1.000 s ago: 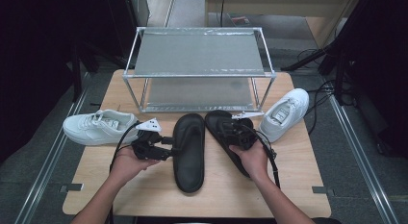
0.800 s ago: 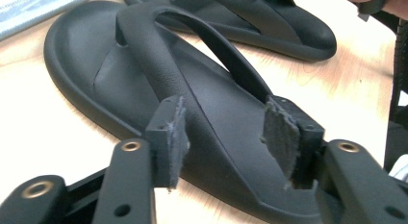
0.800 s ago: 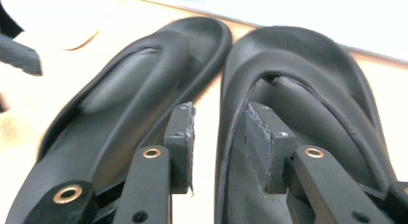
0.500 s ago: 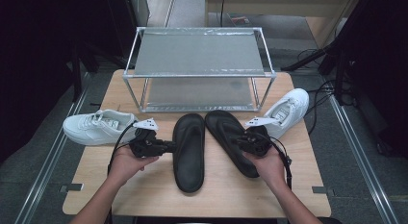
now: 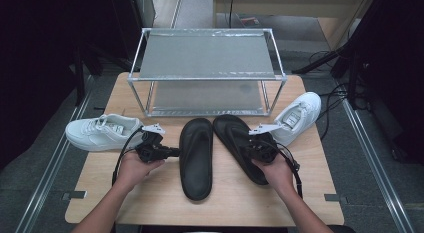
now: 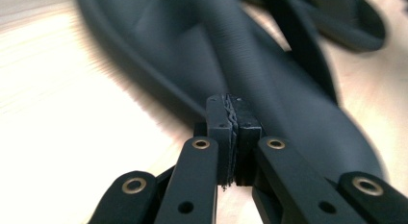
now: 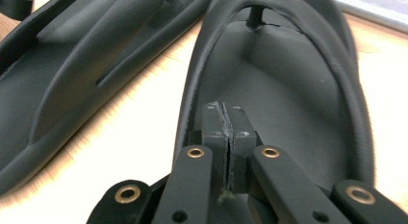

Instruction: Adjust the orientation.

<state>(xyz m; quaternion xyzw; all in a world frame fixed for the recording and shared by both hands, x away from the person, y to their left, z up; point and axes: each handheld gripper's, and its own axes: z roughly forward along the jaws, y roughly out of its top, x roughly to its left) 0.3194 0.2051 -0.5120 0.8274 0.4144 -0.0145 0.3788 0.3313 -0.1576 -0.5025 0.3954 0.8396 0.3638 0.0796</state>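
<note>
1. I see a wooden table [image 5: 165, 203] carrying a two-tier metal rack [image 5: 207, 73] at its far side.
2. In front of the rack lie two black sandals [image 5: 196, 158], side by side.
3. Left of the rack rests one white sneaker [image 5: 102, 132]; right of it, another sneaker [image 5: 299, 115].

Your left claw [image 5: 172, 153] is sitting pinched shut against the outer edge of the left black sandal [image 5: 196, 157], lying flat and straight. Your right claw [image 5: 250, 147], closed, is resting over the right black sandal [image 5: 240, 143], lying angled beside it.
</note>
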